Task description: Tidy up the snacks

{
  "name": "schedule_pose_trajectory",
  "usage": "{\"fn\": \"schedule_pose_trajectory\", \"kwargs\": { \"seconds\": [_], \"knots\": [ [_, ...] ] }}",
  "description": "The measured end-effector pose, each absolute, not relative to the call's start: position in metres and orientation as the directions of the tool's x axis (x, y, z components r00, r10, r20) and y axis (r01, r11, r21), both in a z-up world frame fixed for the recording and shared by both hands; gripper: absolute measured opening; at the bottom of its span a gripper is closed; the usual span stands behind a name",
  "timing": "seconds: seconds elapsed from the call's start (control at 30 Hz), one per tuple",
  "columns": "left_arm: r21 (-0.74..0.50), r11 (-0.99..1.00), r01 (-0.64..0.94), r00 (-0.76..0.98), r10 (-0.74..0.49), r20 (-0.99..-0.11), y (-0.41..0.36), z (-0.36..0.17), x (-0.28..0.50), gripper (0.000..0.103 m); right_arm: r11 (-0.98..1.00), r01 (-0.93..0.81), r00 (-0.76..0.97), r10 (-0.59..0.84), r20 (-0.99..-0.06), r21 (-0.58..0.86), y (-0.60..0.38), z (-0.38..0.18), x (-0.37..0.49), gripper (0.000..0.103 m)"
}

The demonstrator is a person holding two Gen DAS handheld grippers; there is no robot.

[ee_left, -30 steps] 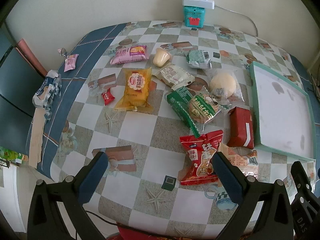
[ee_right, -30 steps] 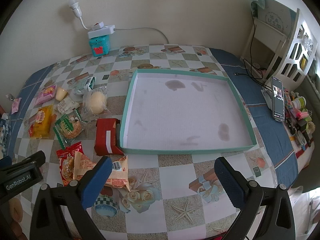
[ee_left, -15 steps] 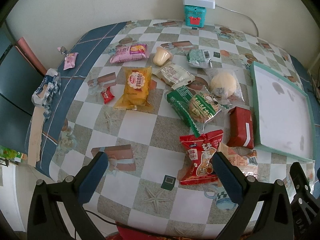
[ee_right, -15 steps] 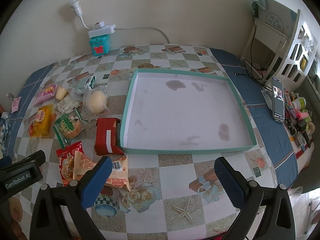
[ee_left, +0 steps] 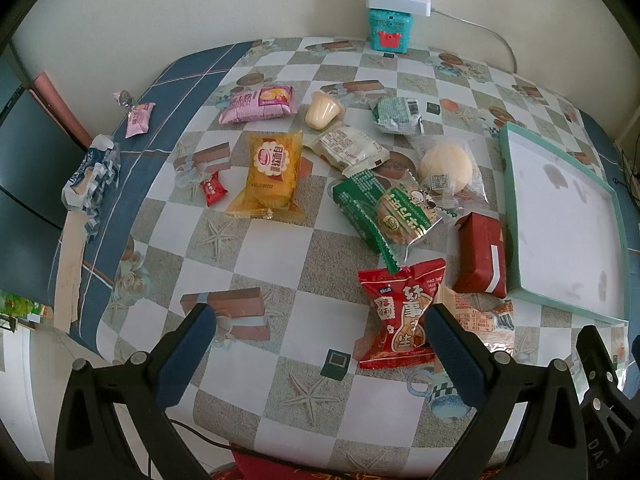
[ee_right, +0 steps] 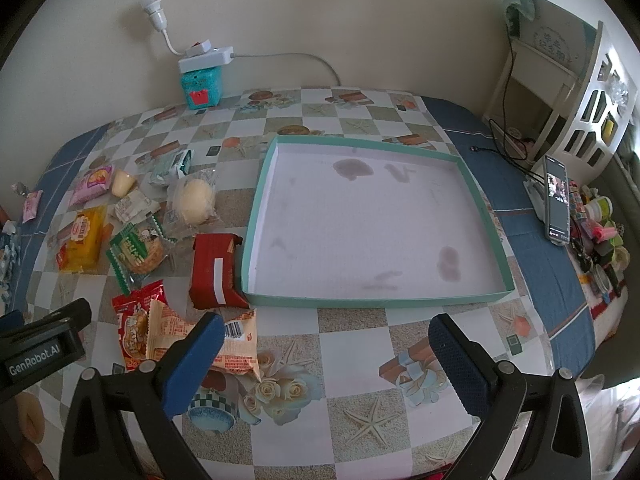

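Several snack packets lie on the checkered table left of a shallow teal-rimmed tray (ee_right: 484,204), which holds nothing. Among them are a yellow cake packet (ee_left: 272,172), a pink packet (ee_left: 258,104), a green biscuit packet (ee_left: 384,212), a round bun (ee_left: 446,168), a dark red box (ee_left: 480,256), a red peanut packet (ee_left: 400,312) and an orange packet (ee_right: 236,340). My left gripper (ee_left: 320,320) is open above the near table edge, its right finger beside the red peanut packet. My right gripper (ee_right: 324,324) is open in front of the tray.
A teal box with a white power strip (ee_left: 390,24) stands at the back wall. A small pink sweet (ee_left: 138,118) and a crumpled wrapper (ee_left: 90,178) lie at the left table edge. A phone (ee_right: 557,200) and small items sit on the right.
The left view has shifted slightly, with the snacks drifting a little down and left in it. The right gripper has hardly moved. Both grippers stay open.
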State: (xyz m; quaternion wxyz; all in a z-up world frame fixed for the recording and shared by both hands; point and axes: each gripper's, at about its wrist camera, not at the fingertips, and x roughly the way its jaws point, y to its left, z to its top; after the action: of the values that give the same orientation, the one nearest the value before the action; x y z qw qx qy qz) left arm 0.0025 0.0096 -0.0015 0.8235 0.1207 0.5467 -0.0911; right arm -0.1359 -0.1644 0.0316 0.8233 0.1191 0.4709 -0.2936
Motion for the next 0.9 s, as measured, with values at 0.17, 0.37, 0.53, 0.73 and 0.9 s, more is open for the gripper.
{"fn": "schedule_pose_trajectory", "kwargs": {
  "seconds": [0.17, 0.37, 0.53, 0.73, 0.9],
  "knots": [
    [0.098, 0.955, 0.281, 0.384, -0.018, -0.923, 0.01, -0.003, 0.002, 0.103, 0.801, 0.593, 0.383, -0.371, -0.846, -0.083, -0.163, 0.031, -0.136, 0.103],
    [0.086, 0.963, 0.256, 0.371, -0.015, -0.929, 0.016, -0.005, 0.007, 0.103, 0.829, 0.557, 0.371, -0.302, -0.878, -0.05, -0.161, 0.021, -0.127, 0.103],
    [-0.015, 0.985, 0.174, 0.282, -0.064, -0.957, 0.033, -0.019, 0.021, 0.103, 0.865, 0.499, 0.346, -0.143, -0.927, 0.053, -0.156, -0.002, -0.108, 0.103],
    [-0.118, 0.991, 0.059, 0.16, -0.127, -0.979, 0.051, -0.044, 0.032, 0.103, 0.875, 0.464, 0.29, -0.001, -0.957, 0.14, -0.147, -0.032, -0.085, 0.103],
    [-0.127, 0.992, 0.025, 0.135, -0.129, -0.982, 0.053, -0.051, 0.034, 0.103, 0.851, 0.478, 0.247, 0.108, -0.963, 0.218, -0.147, -0.061, -0.07, 0.103]
  ]
}}
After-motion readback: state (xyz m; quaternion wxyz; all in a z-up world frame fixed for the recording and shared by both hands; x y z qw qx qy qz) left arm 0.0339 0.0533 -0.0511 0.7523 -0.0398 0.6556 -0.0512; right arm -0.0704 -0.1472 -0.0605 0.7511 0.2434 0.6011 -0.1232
